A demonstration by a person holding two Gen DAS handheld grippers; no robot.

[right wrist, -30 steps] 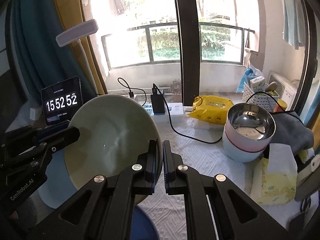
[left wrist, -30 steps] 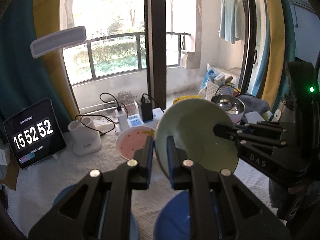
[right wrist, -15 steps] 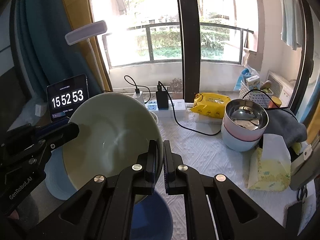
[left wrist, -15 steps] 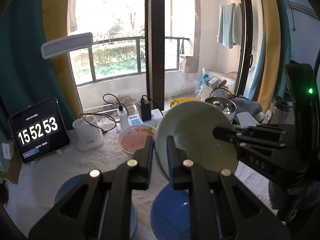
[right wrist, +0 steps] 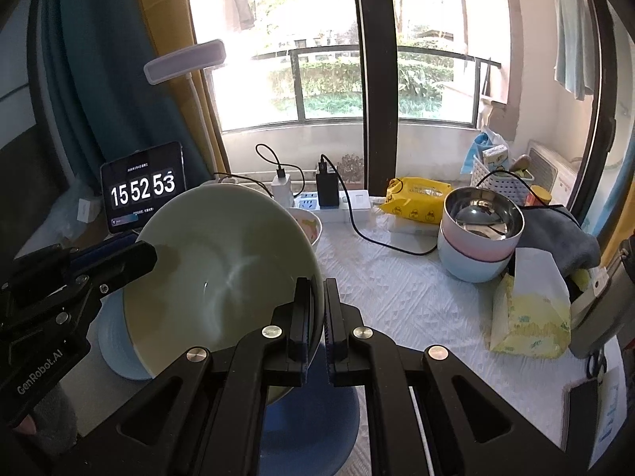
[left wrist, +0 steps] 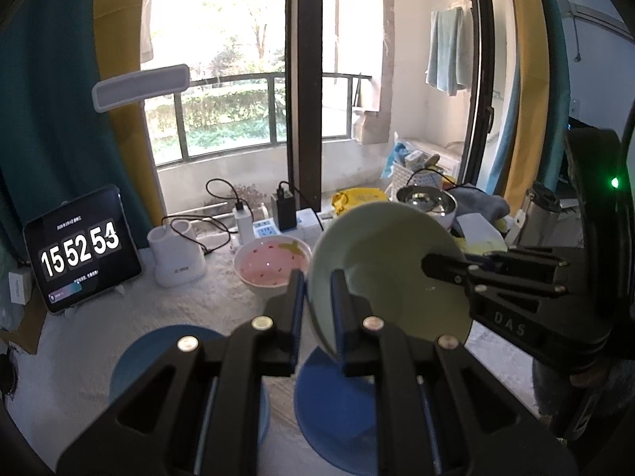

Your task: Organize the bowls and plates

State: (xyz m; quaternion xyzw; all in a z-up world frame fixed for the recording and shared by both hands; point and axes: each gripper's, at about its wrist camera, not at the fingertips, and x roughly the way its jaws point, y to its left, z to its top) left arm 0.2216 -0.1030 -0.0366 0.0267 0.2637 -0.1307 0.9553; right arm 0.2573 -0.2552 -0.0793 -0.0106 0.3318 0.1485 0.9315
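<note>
A pale green bowl (left wrist: 389,273) is held in the air between both grippers, above the table; it also shows in the right wrist view (right wrist: 222,269). My left gripper (left wrist: 317,289) is shut on its left rim. My right gripper (right wrist: 315,309) is shut on its right rim. Under it lie a dark blue plate (left wrist: 337,400) and a light blue plate (left wrist: 158,357). A pink bowl with red specks (left wrist: 274,261) sits behind them. A steel bowl stacked in pink and pale blue bowls (right wrist: 480,234) stands at the right.
A tablet clock (left wrist: 79,250) stands at the left. A white holder (left wrist: 174,254), a power strip with chargers (right wrist: 329,198), a yellow wipes pack (right wrist: 416,194), a tissue pack (right wrist: 528,309) and a grey cloth (right wrist: 559,238) crowd the table's back and right.
Both grippers have lifted the green bowl higher above the table, so the two blue plates show more fully below. The grips on the rim are unchanged.
</note>
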